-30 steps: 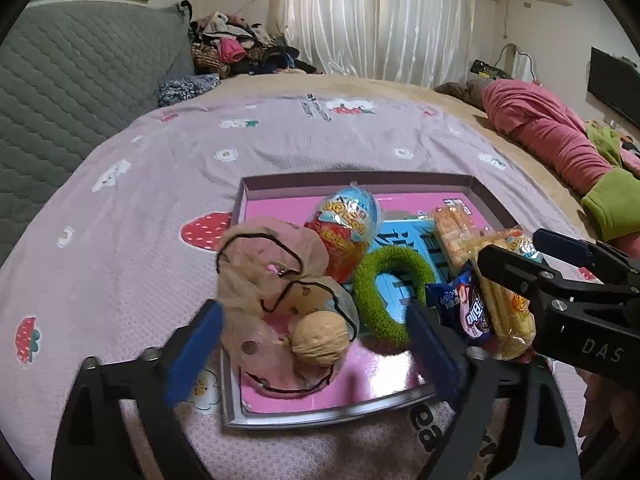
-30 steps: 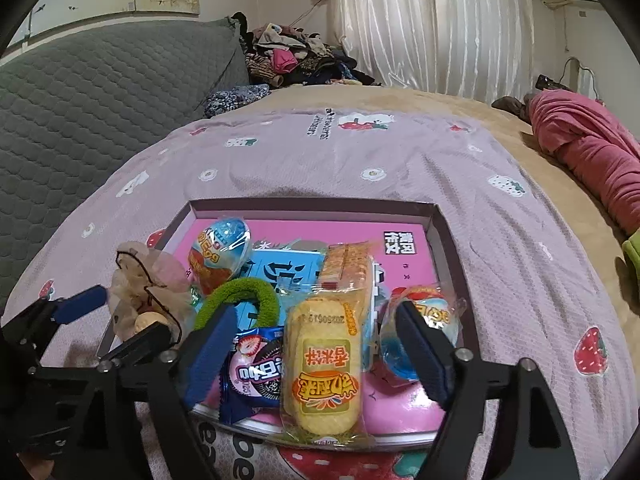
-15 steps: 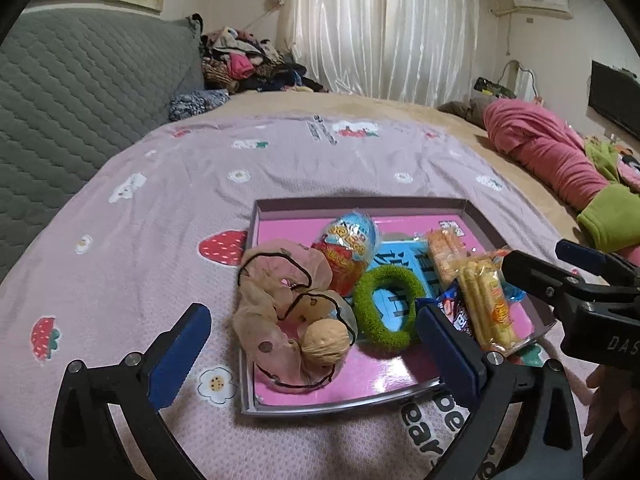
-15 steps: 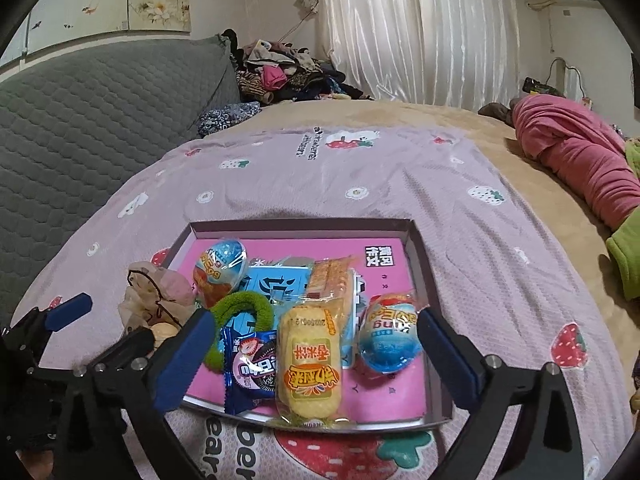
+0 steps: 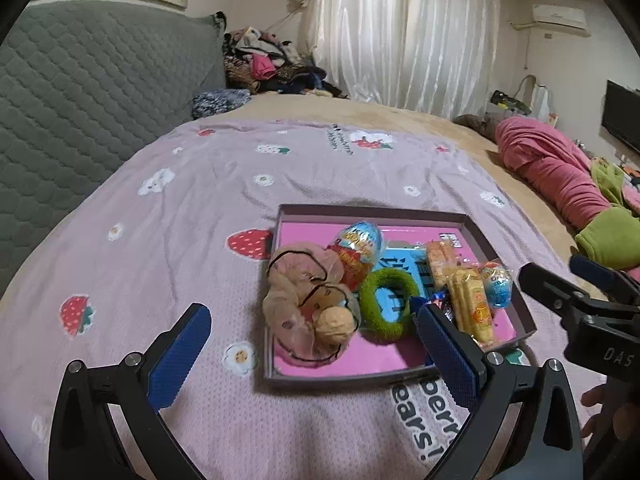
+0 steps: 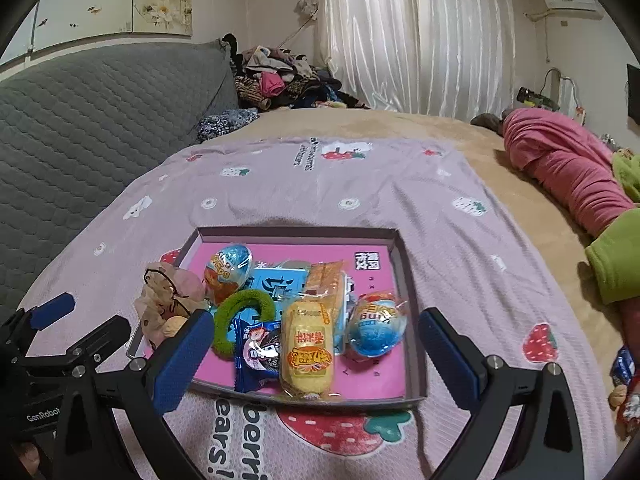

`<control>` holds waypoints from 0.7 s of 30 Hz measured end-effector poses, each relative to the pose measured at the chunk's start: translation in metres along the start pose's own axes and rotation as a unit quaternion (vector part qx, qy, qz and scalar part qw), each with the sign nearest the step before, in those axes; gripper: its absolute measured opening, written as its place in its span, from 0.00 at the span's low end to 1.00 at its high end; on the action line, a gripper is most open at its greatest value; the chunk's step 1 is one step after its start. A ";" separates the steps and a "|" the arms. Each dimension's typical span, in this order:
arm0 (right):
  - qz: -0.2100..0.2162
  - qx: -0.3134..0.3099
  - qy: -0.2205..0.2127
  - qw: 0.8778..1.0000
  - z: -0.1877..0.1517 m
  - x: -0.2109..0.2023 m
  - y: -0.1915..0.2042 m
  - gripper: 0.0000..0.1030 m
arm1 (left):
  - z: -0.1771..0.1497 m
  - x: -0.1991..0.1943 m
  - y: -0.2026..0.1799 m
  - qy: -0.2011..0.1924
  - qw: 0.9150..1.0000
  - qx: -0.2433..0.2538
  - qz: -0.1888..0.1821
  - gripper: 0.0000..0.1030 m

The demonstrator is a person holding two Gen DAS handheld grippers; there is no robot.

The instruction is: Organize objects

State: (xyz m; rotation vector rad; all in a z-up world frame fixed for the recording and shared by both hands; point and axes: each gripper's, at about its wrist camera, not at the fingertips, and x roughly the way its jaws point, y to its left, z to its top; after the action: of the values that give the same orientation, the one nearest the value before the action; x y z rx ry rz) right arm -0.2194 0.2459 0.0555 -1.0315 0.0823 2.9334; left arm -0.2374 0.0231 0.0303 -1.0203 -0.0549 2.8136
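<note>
Pink-floored tray, green hair tie, strawberry-print lilac blanket

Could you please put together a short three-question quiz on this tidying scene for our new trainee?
1. True or false: the walnut lies on the blanket outside the tray.
2. Which thing lies between the pink hair tie and the cookie packet? A) the green hair ring B) a spoon C) a remote
3. Fill in: the left gripper and the right gripper both stand ____ with nothing between their pads.

Key
1. False; it rests on the pink hair tie in the tray.
2. A.
3. Open.
</note>
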 end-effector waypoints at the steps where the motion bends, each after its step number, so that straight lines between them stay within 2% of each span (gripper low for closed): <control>1: -0.001 -0.001 0.001 1.000 0.000 -0.004 0.000 1.00 | 0.000 -0.003 0.001 0.002 1.000 -0.003 0.005 1.00; 11: -0.004 -0.003 -0.010 1.000 0.006 -0.045 0.003 1.00 | 0.009 -0.042 0.001 -0.010 0.999 -0.002 0.031 1.00; 15: -0.004 -0.003 -0.018 1.000 0.008 -0.062 0.002 1.00 | 0.010 -0.059 0.001 -0.011 1.000 -0.005 0.012 1.00; 21: -0.004 -0.008 -0.033 0.999 0.011 -0.092 0.004 1.00 | 0.008 -0.085 -0.004 -0.022 1.000 0.005 0.014 1.00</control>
State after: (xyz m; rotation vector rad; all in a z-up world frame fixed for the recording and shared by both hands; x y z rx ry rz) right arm -0.1549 0.2410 0.1216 -0.9327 0.0538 2.9625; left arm -0.1772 0.0146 0.0909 -0.9642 -0.0328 2.8588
